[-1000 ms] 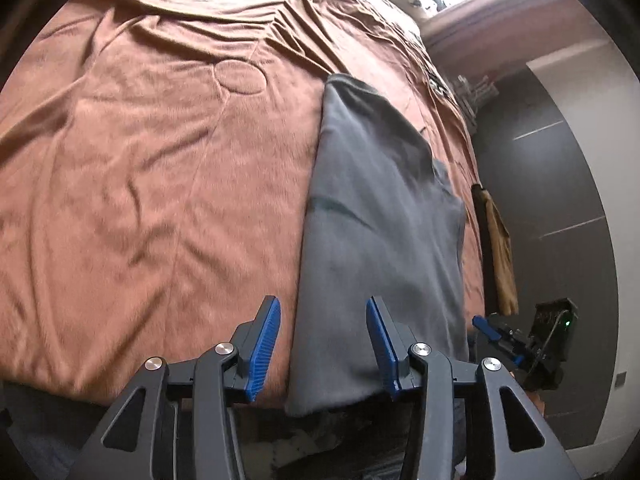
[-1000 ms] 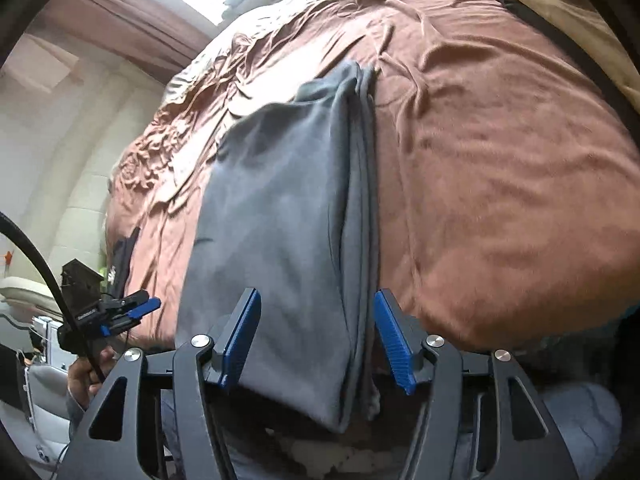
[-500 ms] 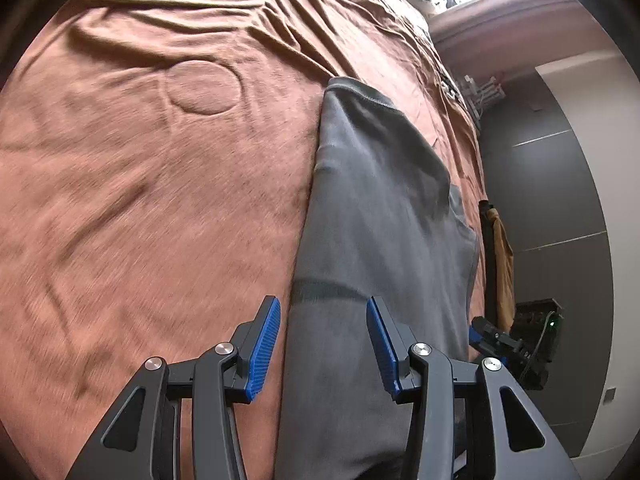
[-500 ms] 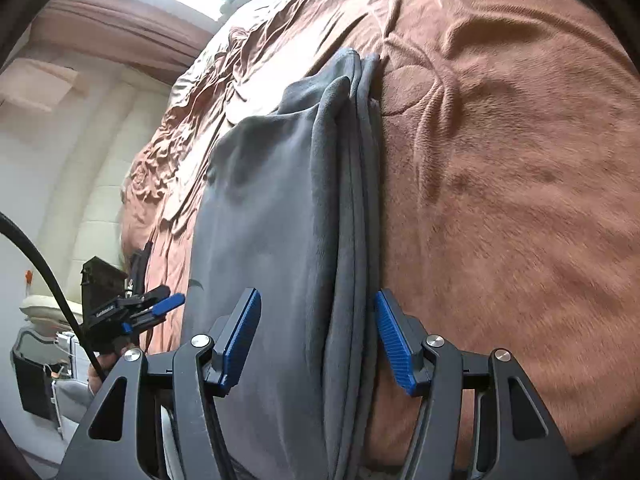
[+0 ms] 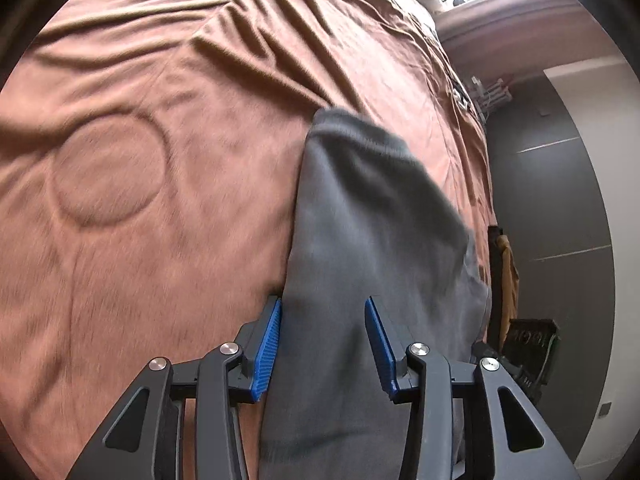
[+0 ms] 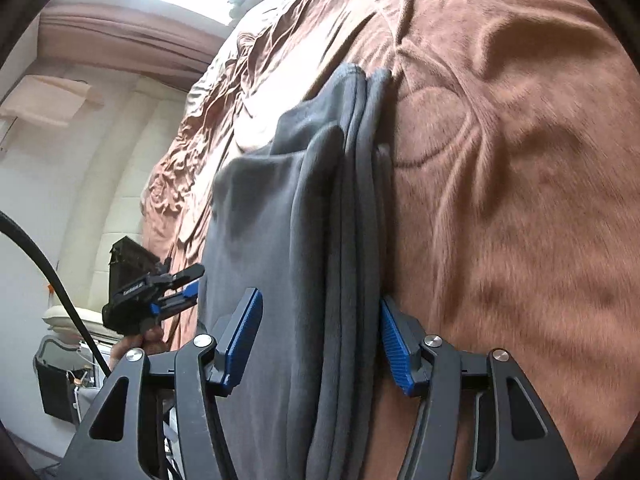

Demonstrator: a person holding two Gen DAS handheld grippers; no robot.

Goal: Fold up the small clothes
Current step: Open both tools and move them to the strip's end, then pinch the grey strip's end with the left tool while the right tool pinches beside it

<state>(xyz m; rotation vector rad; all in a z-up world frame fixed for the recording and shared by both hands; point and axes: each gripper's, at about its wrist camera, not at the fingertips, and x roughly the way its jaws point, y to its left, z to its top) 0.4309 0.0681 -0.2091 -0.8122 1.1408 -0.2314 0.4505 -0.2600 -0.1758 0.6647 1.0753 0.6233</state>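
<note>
A grey garment (image 5: 372, 240), folded lengthwise into a long strip, lies on a brown blanket (image 5: 140, 168). My left gripper (image 5: 323, 344) is open, its blue pads straddling the strip's left edge near its close end. In the right wrist view the garment (image 6: 280, 240) shows stacked folded layers along its right side. My right gripper (image 6: 320, 344) is open, its jaws straddling those layers. The left gripper (image 6: 160, 292) also shows in the right wrist view, at the garment's other side.
The brown blanket (image 6: 520, 160) covers the whole bed, wrinkled toward the far end. A dark wall (image 5: 560, 220) and a hanging tan cloth (image 5: 508, 276) lie beyond the bed's right edge. A white wall (image 6: 80, 200) and a dark bin (image 6: 56, 384) lie beyond the left edge.
Both grippers have moved forward over the bed, from its near edge onto the garment. Both stay open.
</note>
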